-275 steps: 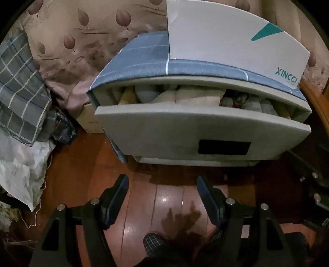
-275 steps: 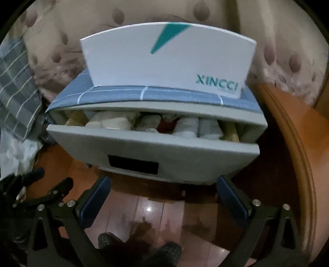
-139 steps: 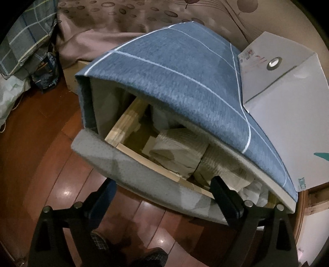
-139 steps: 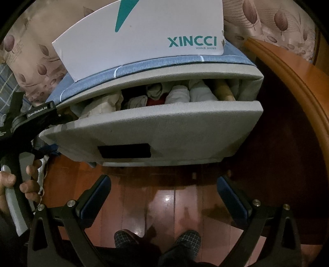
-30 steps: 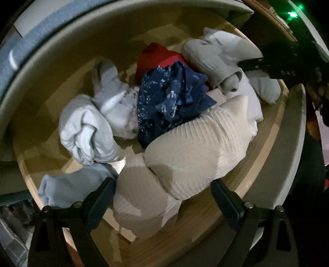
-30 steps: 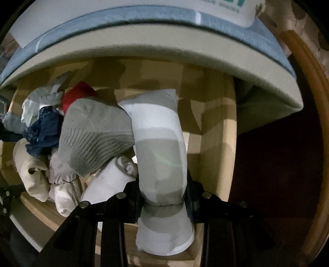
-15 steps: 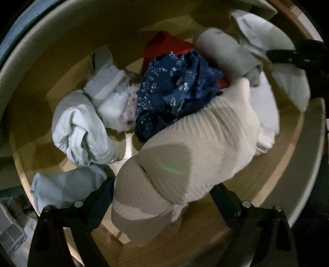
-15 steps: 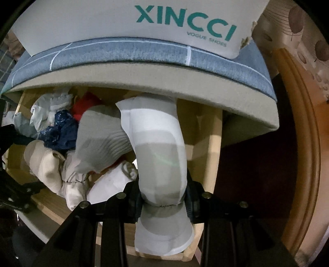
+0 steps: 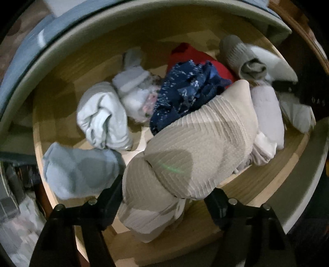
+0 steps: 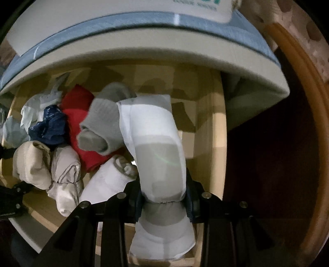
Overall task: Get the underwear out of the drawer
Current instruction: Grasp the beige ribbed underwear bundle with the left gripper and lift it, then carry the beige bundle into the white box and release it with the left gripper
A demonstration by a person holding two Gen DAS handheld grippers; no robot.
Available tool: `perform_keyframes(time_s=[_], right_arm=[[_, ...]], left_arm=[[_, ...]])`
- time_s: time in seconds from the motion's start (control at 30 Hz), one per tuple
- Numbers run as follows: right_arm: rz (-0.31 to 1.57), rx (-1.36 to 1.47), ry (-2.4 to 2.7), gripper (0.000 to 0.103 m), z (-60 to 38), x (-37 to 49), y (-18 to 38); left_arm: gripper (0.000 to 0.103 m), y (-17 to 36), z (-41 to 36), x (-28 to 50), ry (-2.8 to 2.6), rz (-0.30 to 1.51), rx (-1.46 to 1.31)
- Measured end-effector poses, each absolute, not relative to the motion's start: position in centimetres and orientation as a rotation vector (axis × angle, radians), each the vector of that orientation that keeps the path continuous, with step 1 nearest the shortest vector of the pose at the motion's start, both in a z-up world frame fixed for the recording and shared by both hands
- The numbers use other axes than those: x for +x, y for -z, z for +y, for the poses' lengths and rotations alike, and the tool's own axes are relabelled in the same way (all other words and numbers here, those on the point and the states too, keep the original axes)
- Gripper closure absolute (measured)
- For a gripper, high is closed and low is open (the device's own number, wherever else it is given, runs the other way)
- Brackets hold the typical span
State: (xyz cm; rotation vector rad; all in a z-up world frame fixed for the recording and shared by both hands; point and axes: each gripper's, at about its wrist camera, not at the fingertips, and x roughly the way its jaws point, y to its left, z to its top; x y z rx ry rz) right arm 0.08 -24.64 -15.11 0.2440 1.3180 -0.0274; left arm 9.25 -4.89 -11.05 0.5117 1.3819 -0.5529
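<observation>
Left wrist: your left gripper (image 9: 162, 197) straddles the beige roll (image 9: 191, 152) in the drawer (image 9: 257, 184); fingers apart, not pinching.
Right wrist: your right gripper (image 10: 163, 202) is clenched on the white roll (image 10: 156, 147), lifting it from the pile.

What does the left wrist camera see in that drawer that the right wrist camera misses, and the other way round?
Only the left wrist view shows the left gripper open around a ribbed cream bundle, plus a pale blue roll at the drawer's near left corner.

Only the right wrist view shows the right gripper shut on a white-and-grey roll, and the printed white box on top of the cabinet.

Both show the wooden drawer with the navy speckled garment, the red one and a grey sock.
</observation>
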Motion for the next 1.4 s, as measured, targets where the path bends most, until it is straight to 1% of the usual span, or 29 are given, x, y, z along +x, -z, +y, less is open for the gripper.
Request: perform_keyframes(time_s=[0.13,0.47,0.57,0.73,1.03,1.2,1.3,1.4], right_arm=[[1.304,0.244,0.050,0.074,-24.2,-0.5,16.4],[1.254,0.276,0.086,0.075,-25.5,-0.6,15.5],[1.238,0.291,0.084,0.076,-25.7,-0.8,15.4],[1.208,0.279,0.085,0.076,-25.7,-1.2,15.2],[1.197,0.292,0.078,0.076,-26.0,-2.2,14.2],[1.191,0.282,0.070,0.076,-26.0,-2.4,14.2],[1.197,0.284,0.063,0.076,-26.1,-2.4,14.2],[1.202,0.290,0.062,0.076,-26.2,-2.3,14.2]], left_arm=[[0.030,10.5,-3.9,8.4,0.527,1.360,0.459],[0.030,7.9,-1.8,8.2,0.483,1.321,0.310],[0.030,6.7,-1.3,8.0,0.478,1.307,0.284],[0.030,3.0,-1.3,7.2,0.490,1.265,0.231],[0.030,-5.6,1.1,8.8,0.506,1.122,0.128],[0.030,-14.5,1.8,10.4,0.527,0.956,0.083],[0.030,-19.7,1.1,12.6,0.538,0.868,0.060],[0.030,-22.5,-0.3,16.0,0.537,0.847,0.032]])
